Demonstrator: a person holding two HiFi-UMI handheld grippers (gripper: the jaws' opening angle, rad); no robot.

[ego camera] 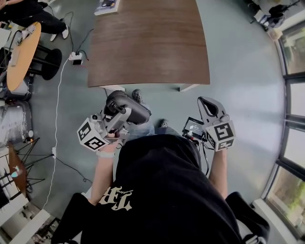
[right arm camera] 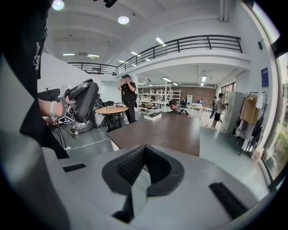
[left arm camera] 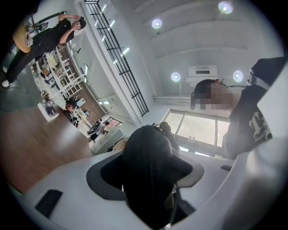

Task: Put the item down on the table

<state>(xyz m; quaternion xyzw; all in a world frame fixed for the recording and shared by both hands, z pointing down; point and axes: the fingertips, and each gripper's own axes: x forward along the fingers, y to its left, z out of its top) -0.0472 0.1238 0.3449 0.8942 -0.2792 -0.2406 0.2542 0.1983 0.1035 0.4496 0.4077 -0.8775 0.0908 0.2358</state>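
My left gripper (ego camera: 116,113) is shut on a black, rounded, elongated item (ego camera: 132,106), held in front of the person's body and short of the table's near edge. In the left gripper view the black item (left arm camera: 148,152) fills the gap between the jaws of the left gripper (left arm camera: 148,191), which points up at the ceiling. My right gripper (ego camera: 205,102) is shut with nothing in it; its pads meet in the right gripper view (right arm camera: 143,155). The brown wooden table (ego camera: 147,43) lies ahead, also seen beyond the right jaws (right arm camera: 171,130). The right gripper view shows the item (right arm camera: 84,105) at left.
A white flat object (ego camera: 107,5) lies at the table's far left corner. A round wooden table (ego camera: 21,52), a person in black (ego camera: 28,14), a power strip (ego camera: 76,58) and a white cable (ego camera: 56,109) are on the left. Windows (ego camera: 293,95) run along the right.
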